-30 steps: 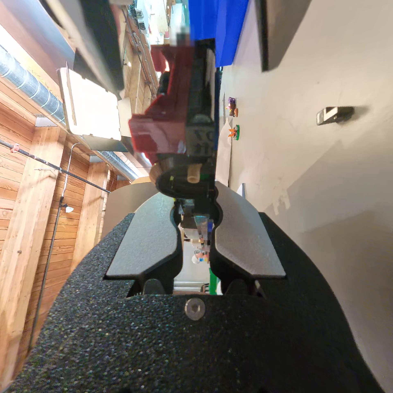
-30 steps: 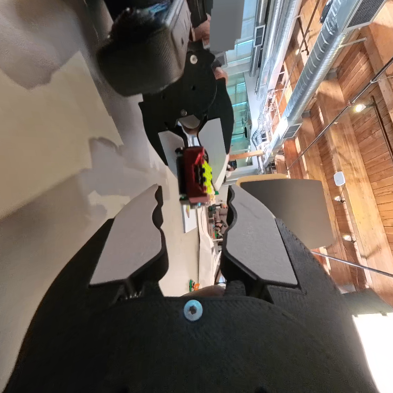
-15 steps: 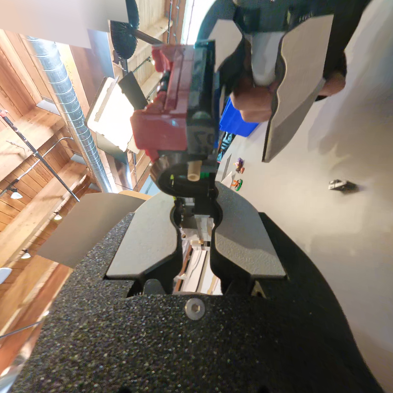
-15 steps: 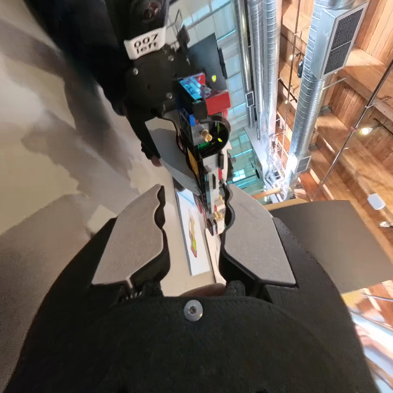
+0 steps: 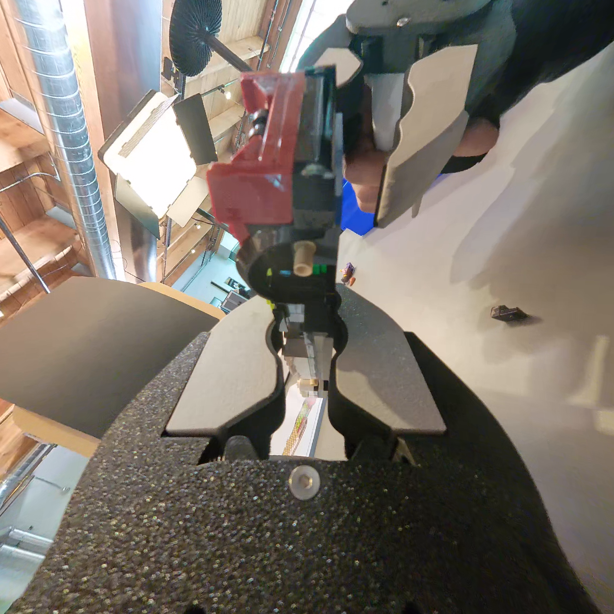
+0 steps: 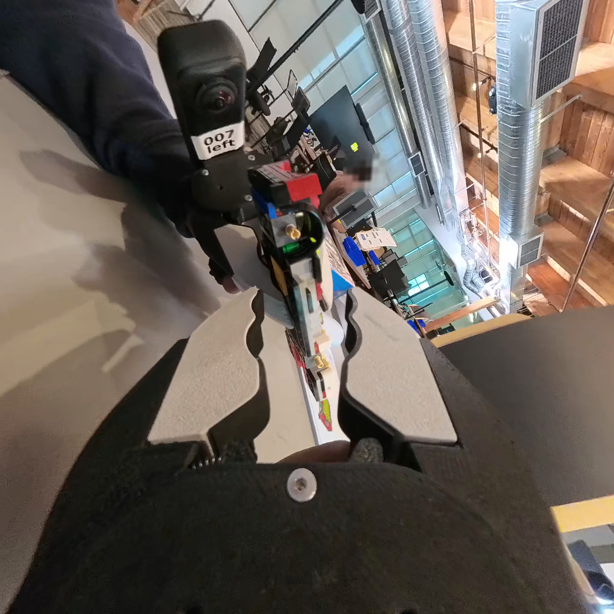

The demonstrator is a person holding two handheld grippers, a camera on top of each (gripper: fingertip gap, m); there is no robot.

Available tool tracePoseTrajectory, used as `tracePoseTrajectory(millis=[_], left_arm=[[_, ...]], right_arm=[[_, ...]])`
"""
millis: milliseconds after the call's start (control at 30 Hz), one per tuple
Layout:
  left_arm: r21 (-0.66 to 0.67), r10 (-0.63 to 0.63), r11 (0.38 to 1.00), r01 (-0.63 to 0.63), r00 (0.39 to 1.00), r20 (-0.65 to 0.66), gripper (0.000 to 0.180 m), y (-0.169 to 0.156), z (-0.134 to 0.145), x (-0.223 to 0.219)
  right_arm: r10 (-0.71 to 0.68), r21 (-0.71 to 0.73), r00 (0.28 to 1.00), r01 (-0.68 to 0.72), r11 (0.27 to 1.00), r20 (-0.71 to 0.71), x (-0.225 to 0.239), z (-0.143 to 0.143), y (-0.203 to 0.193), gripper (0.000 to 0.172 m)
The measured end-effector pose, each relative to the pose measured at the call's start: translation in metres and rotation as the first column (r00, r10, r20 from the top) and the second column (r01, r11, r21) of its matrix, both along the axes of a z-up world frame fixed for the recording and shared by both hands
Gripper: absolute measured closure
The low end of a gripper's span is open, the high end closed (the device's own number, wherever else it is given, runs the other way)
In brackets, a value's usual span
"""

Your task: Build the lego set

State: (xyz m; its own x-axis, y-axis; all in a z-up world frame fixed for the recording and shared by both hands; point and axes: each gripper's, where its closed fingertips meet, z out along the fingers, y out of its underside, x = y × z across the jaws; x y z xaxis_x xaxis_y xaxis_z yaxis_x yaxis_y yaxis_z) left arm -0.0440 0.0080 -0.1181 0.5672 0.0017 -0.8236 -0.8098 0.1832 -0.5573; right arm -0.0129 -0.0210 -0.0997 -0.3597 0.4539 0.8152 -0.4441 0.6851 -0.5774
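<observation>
Left wrist view: left gripper (image 5: 305, 327) clamped on a brick-built model (image 5: 299, 186) of red, black and grey parts, both pads pressed against its narrow grey and black end; model reaching away from the jaws, a tan peg (image 5: 303, 262) jutting from its dark round section, the red block (image 5: 259, 172) at the far end. Beyond it the right gripper (image 5: 375, 109) facing back, jaws apart, one finger (image 5: 337, 64) at the model's far black edge, the other (image 5: 422, 133) off to the side. Small dark piece (image 5: 506, 313) and a purple and orange figure (image 5: 349, 273) lying on the pale table (image 5: 498, 232). Right wrist view: right gripper (image 6: 304, 319) with jaws apart, the model's grey and white end (image 6: 310, 319) standing between the pads, a visible gap on either side, nothing pressed. Model (image 6: 289, 232) gripped farther off by the left gripper (image 6: 265, 282), a black camera (image 6: 209, 89) with a white label on top of it. Dark sleeve (image 6: 83, 83) upper left.
</observation>
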Motion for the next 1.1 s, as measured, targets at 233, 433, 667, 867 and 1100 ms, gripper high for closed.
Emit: tracePoseTrajectory(millis=[233, 433, 667, 867, 1100], left_arm=[[-0.012, -0.058, 0.998, 0.058, 0.997, 0.046, 0.155, -0.004, 0.002, 0.005], [-0.033, -0.094, 0.995, 0.096, 0.994, 0.058, 0.155, -0.005, 0.000, 0.010], [-0.068, -0.122, 0.990, 0.126, 0.991, 0.055, 0.155, -0.006, -0.005, 0.013], [-0.105, -0.142, 0.984, 0.143, 0.990, 0.015, 0.155, -0.006, -0.011, 0.020], [-0.115, -0.142, 0.984, 0.139, 0.990, -0.022, 0.155, -0.007, -0.011, 0.023]], right_arm=[[0.030, 0.034, 0.999, -0.031, 0.999, 0.020, -0.002, 0.002, -0.014, 0.122], [0.053, 0.053, 0.998, -0.055, 0.997, 0.043, -0.004, 0.004, -0.021, 0.124], [0.089, 0.055, 0.992, -0.093, 0.994, 0.086, -0.001, 0.003, -0.026, 0.127], [0.091, 0.085, 0.990, -0.100, 0.991, 0.105, -0.002, -0.003, -0.030, 0.129], [0.064, 0.159, 0.997, -0.071, 0.985, 0.048, -0.003, -0.011, -0.029, 0.144]])
